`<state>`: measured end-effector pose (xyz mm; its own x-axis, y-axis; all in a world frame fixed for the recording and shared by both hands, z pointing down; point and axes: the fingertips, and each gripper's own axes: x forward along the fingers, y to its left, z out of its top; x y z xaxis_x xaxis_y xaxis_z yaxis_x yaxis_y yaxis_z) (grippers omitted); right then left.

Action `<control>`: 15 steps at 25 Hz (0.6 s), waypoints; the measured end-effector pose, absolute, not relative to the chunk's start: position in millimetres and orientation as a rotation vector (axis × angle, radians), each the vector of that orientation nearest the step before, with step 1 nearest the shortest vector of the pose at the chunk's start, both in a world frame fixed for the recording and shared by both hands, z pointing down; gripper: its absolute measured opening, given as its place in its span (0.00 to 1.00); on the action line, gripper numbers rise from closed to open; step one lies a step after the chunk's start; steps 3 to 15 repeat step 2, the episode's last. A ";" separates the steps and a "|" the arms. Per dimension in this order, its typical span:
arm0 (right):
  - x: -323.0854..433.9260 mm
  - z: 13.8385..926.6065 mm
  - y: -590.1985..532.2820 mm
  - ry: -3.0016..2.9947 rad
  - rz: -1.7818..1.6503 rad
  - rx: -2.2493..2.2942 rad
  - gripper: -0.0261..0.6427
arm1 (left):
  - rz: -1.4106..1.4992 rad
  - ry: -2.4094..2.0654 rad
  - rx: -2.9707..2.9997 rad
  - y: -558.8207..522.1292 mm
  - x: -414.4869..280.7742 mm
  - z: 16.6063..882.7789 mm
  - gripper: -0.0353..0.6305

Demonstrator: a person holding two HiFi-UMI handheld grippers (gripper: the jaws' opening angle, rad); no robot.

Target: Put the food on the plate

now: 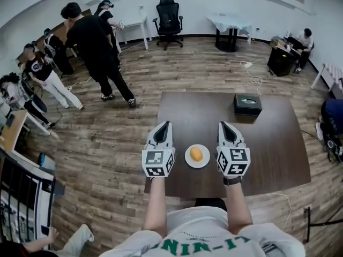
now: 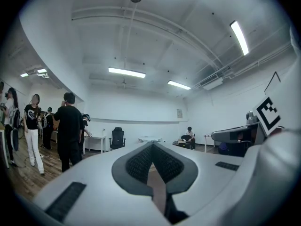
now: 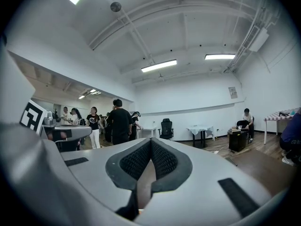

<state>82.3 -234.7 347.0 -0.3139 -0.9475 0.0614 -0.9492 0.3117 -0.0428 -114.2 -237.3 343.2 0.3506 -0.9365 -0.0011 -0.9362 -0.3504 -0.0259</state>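
The food (image 1: 196,154) lies on the plate (image 1: 188,160) near the table's (image 1: 203,111) front edge, so the task looks done. Left gripper (image 1: 165,125) and right gripper (image 1: 223,125) flank the plate, jaws closed on nothing, apparently parked clear.

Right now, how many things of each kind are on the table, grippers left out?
Plate: 1
Food: 1
Black box: 1
Total: 3
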 end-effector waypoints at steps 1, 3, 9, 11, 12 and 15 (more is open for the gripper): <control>82.4 350.0 -235.5 -2.524 0.114 1.818 0.06 | -0.026 1.775 -2.563 -239.0 -113.0 346.0 0.07; 82.6 353.2 -236.2 -2.523 0.119 1.811 0.06 | -0.031 1.772 -2.563 -240.7 -111.7 348.8 0.07; 82.6 353.2 -236.2 -2.523 0.119 1.811 0.06 | -0.031 1.772 -2.563 -240.7 -111.7 348.8 0.07; 82.6 353.2 -236.2 -2.523 0.119 1.811 0.06 | -0.031 1.772 -2.563 -240.7 -111.7 348.8 0.07; 82.6 353.2 -236.2 -2.523 0.119 1.811 0.06 | -0.031 1.772 -2.563 -240.7 -111.7 348.8 0.07; 82.6 353.2 -236.2 -2.523 0.119 1.811 0.06 | -0.031 1.772 -2.563 -240.7 -111.7 348.8 0.07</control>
